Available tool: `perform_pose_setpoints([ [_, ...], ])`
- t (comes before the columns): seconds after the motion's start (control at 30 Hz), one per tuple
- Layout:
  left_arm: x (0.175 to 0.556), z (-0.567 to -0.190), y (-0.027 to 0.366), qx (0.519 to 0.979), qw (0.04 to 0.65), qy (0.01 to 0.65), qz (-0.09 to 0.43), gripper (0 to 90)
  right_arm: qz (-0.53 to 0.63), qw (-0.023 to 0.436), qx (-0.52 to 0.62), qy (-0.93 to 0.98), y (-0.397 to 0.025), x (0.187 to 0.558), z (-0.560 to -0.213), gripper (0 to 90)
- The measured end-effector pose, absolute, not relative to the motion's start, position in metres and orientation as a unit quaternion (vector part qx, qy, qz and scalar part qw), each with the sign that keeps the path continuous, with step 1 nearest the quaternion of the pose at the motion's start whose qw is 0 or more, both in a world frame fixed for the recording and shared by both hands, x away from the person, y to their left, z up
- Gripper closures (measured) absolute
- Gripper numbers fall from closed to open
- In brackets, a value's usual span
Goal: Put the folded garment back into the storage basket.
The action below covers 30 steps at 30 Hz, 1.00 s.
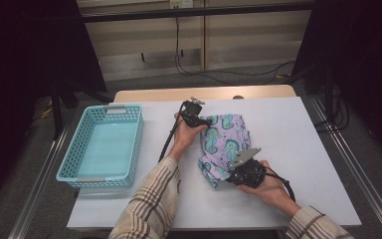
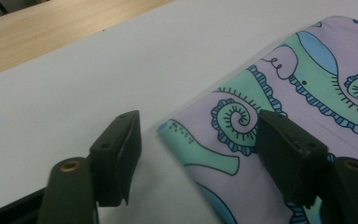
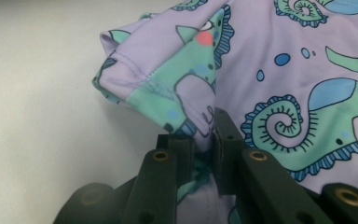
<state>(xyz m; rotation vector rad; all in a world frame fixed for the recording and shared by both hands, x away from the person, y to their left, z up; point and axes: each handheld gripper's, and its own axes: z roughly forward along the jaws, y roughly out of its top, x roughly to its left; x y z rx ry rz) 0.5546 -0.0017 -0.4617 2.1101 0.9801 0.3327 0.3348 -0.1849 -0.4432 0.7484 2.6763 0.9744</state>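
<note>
Seahorse-print garment (image 1: 224,144), lilac w/ teal, lies centre-right of the high view on the white table (image 1: 303,149), well apart from the turquoise basket (image 1: 104,147) at left. Right gripper (image 3: 204,140), lower centre of its own view, jaws pressed together pinching a fold of the cloth's near corner. Left gripper (image 2: 198,144) jaws spread, straddling the cloth's far corner, one jaw over fabric, other over bare table.
</note>
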Motion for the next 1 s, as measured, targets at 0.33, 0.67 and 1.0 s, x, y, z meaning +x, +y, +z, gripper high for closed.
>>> perform_pose_setpoints([
  [0.33,0.55,-0.462,-0.005,0.818,0.387,0.405,0.131,47.0,0.329,0.099,0.253,0.904,-0.185,0.335,-0.443,81.7],
  [0.67,0.545,-0.464,-0.005,0.813,0.414,0.392,0.116,75.6,0.329,0.099,0.252,0.905,-0.185,0.335,-0.443,81.8],
  [1.0,0.542,-0.461,-0.007,0.813,0.409,0.399,0.112,80.8,0.331,0.101,0.252,0.904,-0.185,0.335,-0.443,84.0],
])
